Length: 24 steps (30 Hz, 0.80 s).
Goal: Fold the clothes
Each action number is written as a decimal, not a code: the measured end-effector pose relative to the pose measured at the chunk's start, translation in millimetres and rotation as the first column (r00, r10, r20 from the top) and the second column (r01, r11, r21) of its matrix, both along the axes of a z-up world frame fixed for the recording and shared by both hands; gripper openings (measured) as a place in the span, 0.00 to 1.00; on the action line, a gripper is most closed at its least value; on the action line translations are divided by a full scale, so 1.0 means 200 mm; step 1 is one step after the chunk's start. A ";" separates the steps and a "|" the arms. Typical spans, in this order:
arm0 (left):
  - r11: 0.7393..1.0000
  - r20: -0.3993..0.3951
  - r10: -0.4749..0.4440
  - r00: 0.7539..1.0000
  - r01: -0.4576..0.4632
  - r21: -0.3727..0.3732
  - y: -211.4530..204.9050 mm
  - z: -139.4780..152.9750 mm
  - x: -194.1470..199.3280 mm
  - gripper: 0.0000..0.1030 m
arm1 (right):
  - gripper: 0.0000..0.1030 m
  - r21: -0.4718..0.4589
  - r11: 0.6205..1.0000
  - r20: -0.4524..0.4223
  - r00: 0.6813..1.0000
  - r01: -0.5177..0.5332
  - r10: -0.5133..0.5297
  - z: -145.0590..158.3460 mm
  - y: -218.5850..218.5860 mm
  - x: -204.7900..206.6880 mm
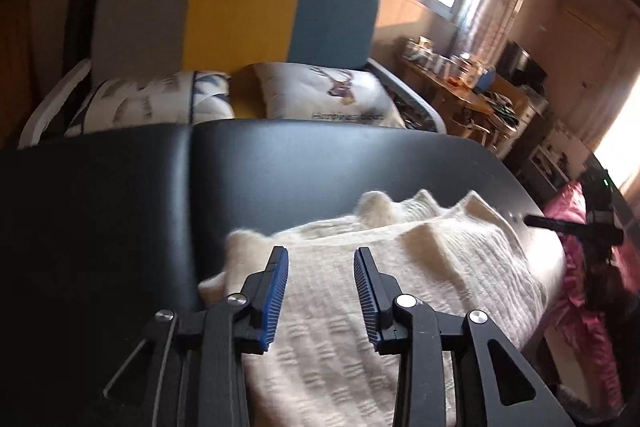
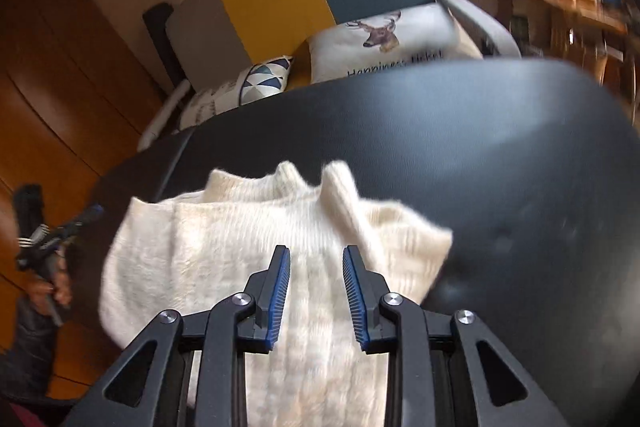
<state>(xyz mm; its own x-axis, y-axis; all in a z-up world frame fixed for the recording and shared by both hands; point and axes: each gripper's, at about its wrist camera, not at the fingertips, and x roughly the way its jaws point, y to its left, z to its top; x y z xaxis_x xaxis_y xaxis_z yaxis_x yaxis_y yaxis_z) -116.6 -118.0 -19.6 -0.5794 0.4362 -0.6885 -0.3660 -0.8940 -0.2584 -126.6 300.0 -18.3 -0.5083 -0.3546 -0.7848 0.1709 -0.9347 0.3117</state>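
A cream knitted sweater (image 1: 420,279) lies folded in a bundle on the black padded table (image 1: 300,167); its collar points away from me. My left gripper (image 1: 321,254) hovers open just above the sweater's near left part, nothing between its blue pads. In the right wrist view the same sweater (image 2: 224,247) lies on the black table (image 2: 480,147), with a sleeve end sticking out to the right. My right gripper (image 2: 316,251) is open over the sweater's middle, holding nothing. The other gripper shows at each view's edge: right gripper (image 1: 560,223), left gripper (image 2: 80,219).
Behind the table stands a sofa with a grey, yellow and blue back (image 1: 240,15) and printed cushions (image 1: 328,95). A cluttered wooden desk (image 1: 464,87) stands at the right under a bright window. Pink fabric (image 1: 580,287) lies beside the table's right edge. A hand (image 2: 56,287) grips the left tool.
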 end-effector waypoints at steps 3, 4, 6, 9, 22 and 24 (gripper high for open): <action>0.989 0.025 -0.125 0.992 0.126 -0.074 0.20 -0.07 -0.09 0.36 | 0.27 0.088 0.996 0.038 0.999 -0.018 0.015 -0.06 0.00 -0.10; 0.984 0.051 -0.153 0.987 0.157 -0.088 0.25 -0.11 -0.12 0.36 | 0.27 0.093 0.995 0.058 0.998 -0.030 0.025 -0.09 0.01 -0.13; 0.974 0.108 -0.199 0.974 0.209 -0.090 0.31 -0.18 -0.17 0.37 | 0.27 0.137 0.989 0.090 0.995 -0.048 0.036 -0.15 -0.02 -0.19; 0.966 0.160 -0.224 0.961 0.240 -0.092 0.36 -0.26 -0.22 0.43 | 0.27 0.188 0.980 0.130 0.990 -0.070 0.046 -0.24 -0.04 -0.24; 0.990 0.052 -0.093 0.994 0.098 -0.102 0.38 -0.24 -0.18 0.06 | 0.18 0.281 0.955 0.089 0.993 -0.094 0.072 -0.32 -0.07 -0.18; 0.991 -0.007 -0.075 0.997 0.074 -0.110 0.39 -0.17 -0.15 0.06 | 0.16 0.278 0.958 0.049 0.997 -0.078 0.067 -0.25 -0.06 -0.16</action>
<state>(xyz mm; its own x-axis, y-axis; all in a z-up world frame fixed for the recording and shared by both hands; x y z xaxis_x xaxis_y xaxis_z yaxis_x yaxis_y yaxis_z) -146.9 -39.3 -52.8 -0.5563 0.4006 -0.7281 -0.4346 -0.8870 -0.1559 -157.8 288.6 -67.6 -0.4569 -0.1533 -0.8762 0.2341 -0.9710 0.0479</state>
